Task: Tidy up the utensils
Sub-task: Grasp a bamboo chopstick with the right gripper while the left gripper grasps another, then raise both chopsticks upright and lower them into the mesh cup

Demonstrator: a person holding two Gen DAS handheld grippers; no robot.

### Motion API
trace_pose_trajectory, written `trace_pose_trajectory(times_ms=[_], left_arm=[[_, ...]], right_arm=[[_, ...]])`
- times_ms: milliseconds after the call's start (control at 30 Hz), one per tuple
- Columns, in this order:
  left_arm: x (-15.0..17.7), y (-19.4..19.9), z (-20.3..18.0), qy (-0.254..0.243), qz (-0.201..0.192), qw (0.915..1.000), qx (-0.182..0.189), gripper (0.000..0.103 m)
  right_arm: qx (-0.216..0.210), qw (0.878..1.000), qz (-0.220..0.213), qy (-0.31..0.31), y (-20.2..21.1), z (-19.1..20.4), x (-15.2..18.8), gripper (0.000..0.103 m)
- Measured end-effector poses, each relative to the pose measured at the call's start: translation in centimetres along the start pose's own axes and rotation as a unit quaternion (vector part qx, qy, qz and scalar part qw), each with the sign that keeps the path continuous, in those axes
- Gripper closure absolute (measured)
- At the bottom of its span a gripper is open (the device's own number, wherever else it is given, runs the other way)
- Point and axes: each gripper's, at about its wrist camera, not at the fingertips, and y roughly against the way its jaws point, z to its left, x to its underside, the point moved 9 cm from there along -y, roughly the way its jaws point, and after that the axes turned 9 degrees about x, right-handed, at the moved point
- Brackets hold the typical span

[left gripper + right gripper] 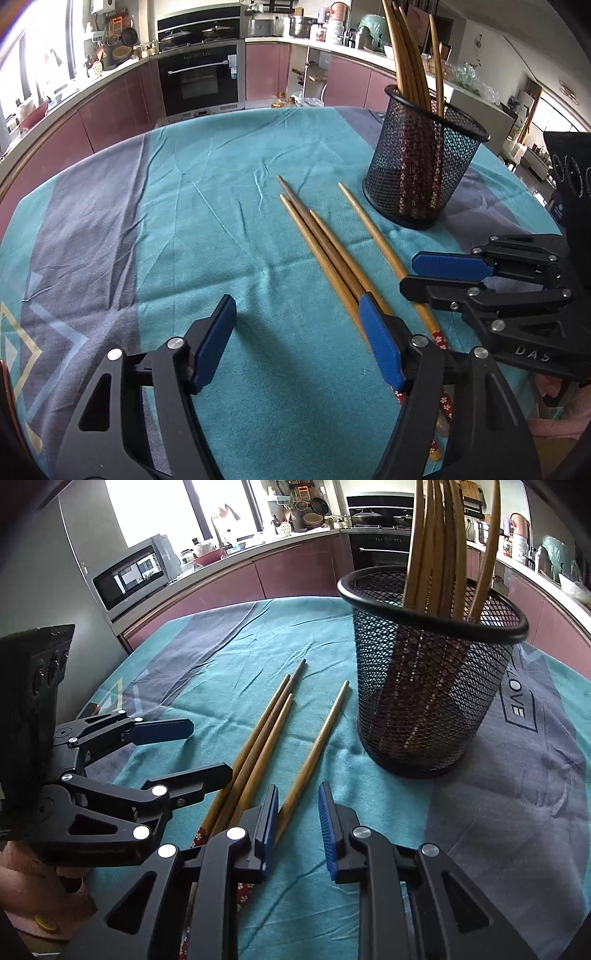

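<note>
Several wooden chopsticks [325,243] lie loose on the teal tablecloth, tips pointing away; they also show in the right wrist view [258,746]. A black mesh holder [421,166] stands behind them with several chopsticks upright in it; the holder also shows in the right wrist view [428,686]. My left gripper [299,332] is open and empty, left of the loose chopsticks, its right finger over them. My right gripper [297,812] is open with a narrow gap, empty, just above the handle end of the rightmost chopstick [317,746]. It also shows in the left wrist view [428,275].
The round table is covered by a teal and grey cloth [184,221]. Kitchen counters, an oven [201,81] and a microwave [133,572] lie beyond the table's far edge.
</note>
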Motion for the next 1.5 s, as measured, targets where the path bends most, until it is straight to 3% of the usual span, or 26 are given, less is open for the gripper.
trace_pose_trajectory(times_ms=[200,367,600,900,1133,1500], left_arm=[[-0.2,-0.5,-0.2,-0.005,0.005,1.0,-0.002,0.035],[-0.2,-0.7,0.1,-0.007,0.011,0.9998,-0.011,0.048],[-0.4,-0.9,0.3,-0.018,0.014,0.9995,-0.024,0.054],[-1.5,-1.6,1.0,-0.004,0.015,0.9996,-0.024,0.075],[-1.9,-1.9,1.3,0.017,0.012,0.9996,-0.021,0.09],[-1.5,-1.1,1.4,0.038,0.002,0.9993,-0.005,0.096]], right_arm=[[0.0,1.0,0.001,0.003,0.0,-0.2,0.0,0.084],[0.0,1.0,0.001,0.001,-0.1,-0.3,0.0,0.085],[0.006,1.0,0.001,0.0,-0.3,-0.3,-0.3,0.085],[0.009,1.0,-0.004,-0.009,-1.3,-0.3,-1.5,0.085],[0.008,0.999,-0.007,-0.031,-1.6,-0.8,-1.8,0.094],[0.001,0.999,-0.021,-0.045,-0.3,-1.5,-1.8,0.098]])
